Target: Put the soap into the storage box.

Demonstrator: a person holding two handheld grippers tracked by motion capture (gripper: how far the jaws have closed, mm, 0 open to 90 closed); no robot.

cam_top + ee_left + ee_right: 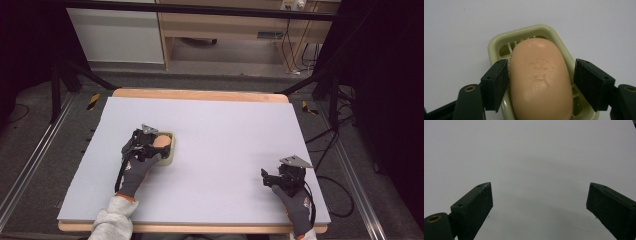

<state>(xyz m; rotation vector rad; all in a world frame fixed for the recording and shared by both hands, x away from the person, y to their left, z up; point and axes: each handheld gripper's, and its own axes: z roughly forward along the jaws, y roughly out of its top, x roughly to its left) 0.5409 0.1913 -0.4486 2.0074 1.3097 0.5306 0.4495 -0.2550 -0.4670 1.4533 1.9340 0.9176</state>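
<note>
Pale grey bench (225,135) under both hands; my left tool (540,82) straddles the soap (540,80) lying in its dish (496,42), jaws close beside it, not yet clamped; lifting remains; my right tool (539,202) gapes wide, holding nothing.

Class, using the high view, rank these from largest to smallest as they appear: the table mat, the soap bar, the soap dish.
1. table mat
2. soap dish, its rim showing around the soap
3. soap bar, partly hidden by the left gripper
</note>
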